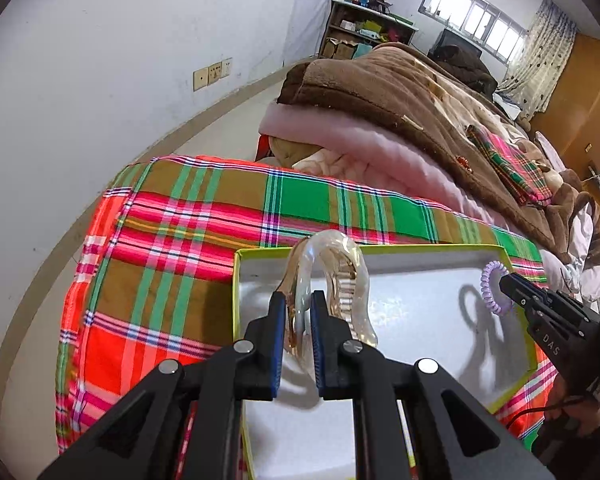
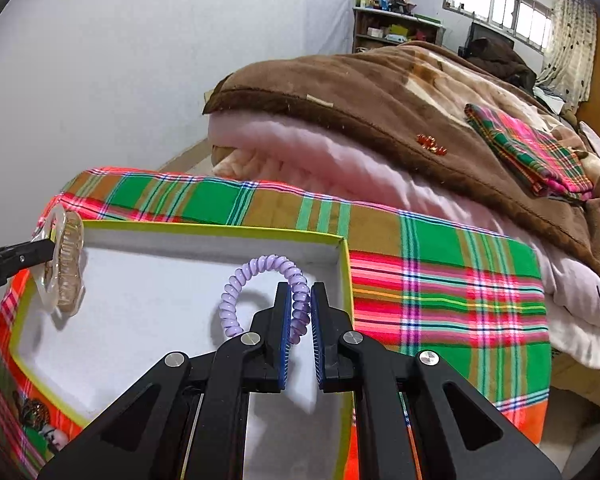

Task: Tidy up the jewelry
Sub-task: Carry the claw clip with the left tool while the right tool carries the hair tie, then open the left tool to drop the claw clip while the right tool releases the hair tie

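Note:
My left gripper (image 1: 299, 300) is shut on a clear amber hair claw clip (image 1: 328, 280), held above the left part of an open white box with a yellow-green rim (image 1: 236, 280). The right wrist view shows that clip (image 2: 62, 260) hanging at the box's left edge. My right gripper (image 2: 301, 294) is shut on a lilac spiral hair tie (image 2: 260, 268), over the box's right half near its rim (image 2: 345, 272). From the left wrist camera, the tie (image 1: 490, 286) hangs at the right gripper's tips (image 1: 502, 282). The white floor of the box looks bare.
The box rests on a plaid cloth (image 1: 204, 220) of red, green and brown. Behind it lies a pile of pink and brown blankets (image 2: 380, 120) with a small red ornament (image 2: 432, 144) and a folded plaid cloth (image 2: 532, 148). A small brown patterned item (image 2: 34, 410) lies at the box's near left corner.

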`<action>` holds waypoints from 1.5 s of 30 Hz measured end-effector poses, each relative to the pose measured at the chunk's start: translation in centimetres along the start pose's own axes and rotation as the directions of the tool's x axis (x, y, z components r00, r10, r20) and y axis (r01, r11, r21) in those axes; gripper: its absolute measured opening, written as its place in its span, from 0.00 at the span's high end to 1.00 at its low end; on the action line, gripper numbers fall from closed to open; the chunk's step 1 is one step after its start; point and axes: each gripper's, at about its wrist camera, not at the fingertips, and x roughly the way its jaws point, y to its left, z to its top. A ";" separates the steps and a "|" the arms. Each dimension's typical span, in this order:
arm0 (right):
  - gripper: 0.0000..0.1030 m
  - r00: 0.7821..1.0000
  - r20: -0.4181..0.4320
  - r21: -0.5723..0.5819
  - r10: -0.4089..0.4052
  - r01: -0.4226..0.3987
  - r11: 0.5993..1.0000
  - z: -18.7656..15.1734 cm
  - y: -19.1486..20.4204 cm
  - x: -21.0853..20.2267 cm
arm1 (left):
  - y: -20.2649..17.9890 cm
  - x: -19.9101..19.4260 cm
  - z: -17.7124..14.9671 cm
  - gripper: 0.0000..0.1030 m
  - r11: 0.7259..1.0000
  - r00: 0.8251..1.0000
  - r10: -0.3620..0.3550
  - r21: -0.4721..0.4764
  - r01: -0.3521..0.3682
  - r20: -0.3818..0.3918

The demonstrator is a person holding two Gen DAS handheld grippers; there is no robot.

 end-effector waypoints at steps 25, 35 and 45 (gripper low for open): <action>0.90 0.999 -0.028 -0.033 -0.028 0.027 0.999 0.4 0.8 2.3 | -0.6 0.8 0.4 0.87 0.998 0.999 0.037 0.047 -0.037 -0.012; 0.90 0.999 -0.031 -0.009 -0.025 0.025 1.000 0.5 0.2 2.5 | -0.6 0.9 0.2 0.86 0.999 0.999 0.031 0.029 -0.031 -0.016; 0.86 1.000 0.002 0.010 -0.007 0.006 1.000 0.5 0.3 1.2 | -0.6 -0.1 -0.1 0.70 0.999 0.999 0.030 0.022 -0.030 -0.012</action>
